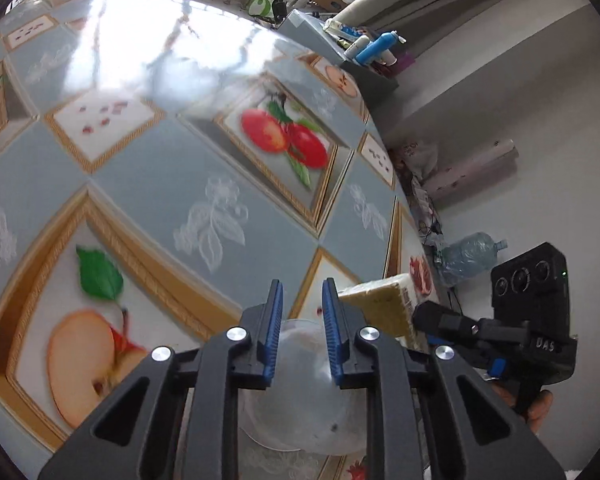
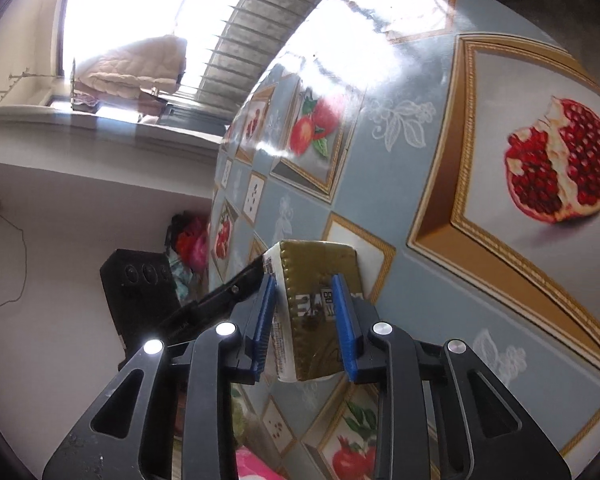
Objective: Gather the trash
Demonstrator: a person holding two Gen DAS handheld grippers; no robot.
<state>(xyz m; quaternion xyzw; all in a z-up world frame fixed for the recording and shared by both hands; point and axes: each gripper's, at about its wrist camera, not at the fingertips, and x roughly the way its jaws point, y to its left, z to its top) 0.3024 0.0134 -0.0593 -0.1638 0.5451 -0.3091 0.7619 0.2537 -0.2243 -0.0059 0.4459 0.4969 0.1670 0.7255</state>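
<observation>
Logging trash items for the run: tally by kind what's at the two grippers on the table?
Olive-gold wrapped rectangular packet, between the right gripper pads: 1
Clear round plastic lid or dish, under the left gripper: 1
Total: 2

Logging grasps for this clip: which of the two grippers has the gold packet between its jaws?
The right gripper: the gold packet sits between its blue jaws. The left gripper instead straddles a clear plastic cup.

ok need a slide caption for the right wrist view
Right claw gripping a gold-wrapped rectangular packet above the fruit-patterned blue tablecloth.
</observation>
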